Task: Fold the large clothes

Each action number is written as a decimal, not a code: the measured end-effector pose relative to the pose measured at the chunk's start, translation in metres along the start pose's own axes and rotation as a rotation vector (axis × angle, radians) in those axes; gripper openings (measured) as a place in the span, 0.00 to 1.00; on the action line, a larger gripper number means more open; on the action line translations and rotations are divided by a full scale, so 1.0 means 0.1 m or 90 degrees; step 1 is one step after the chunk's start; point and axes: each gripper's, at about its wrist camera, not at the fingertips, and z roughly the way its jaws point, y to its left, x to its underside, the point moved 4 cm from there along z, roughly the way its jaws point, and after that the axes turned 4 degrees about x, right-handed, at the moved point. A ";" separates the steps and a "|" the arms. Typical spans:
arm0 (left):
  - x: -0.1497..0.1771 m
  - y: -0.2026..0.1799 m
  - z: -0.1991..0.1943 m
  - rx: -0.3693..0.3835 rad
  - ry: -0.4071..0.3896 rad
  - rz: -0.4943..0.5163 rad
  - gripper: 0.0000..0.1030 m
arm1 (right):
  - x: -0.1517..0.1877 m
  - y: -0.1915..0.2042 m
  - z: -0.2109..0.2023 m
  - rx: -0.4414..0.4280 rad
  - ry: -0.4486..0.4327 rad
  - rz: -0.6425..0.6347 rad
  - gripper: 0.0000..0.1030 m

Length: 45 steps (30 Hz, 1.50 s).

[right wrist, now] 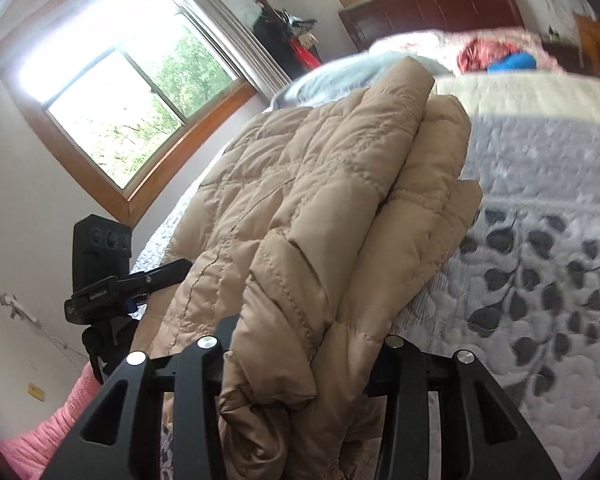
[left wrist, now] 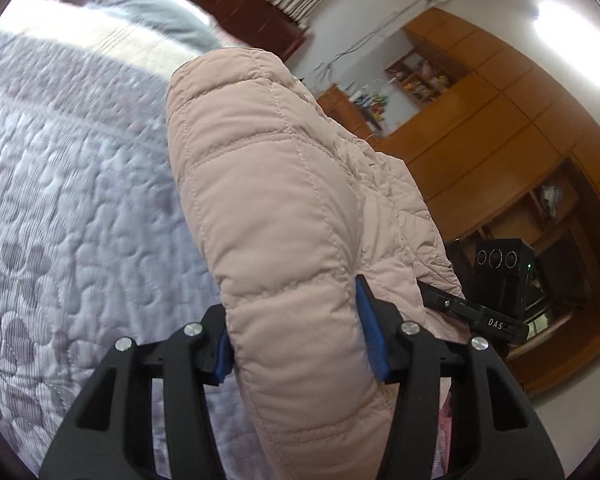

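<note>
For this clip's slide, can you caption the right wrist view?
Right gripper clamps a bunched fold of the tan jacket above the quilt, with the left gripper gripping its far edge.

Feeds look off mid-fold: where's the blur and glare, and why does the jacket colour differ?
Left wrist view: bedspread smeared by motion, ceiling light blown out, jacket sharp and pinkish. Right wrist view: window overexposed, far bed edge blurred, jacket tan; both views fisheye-bent at the rims.
</note>
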 end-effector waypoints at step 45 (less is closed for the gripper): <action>0.88 -0.55 -0.84 -0.336 -0.046 0.155 0.89 | 1.02 0.05 -0.68 0.246 -0.012 0.005 0.88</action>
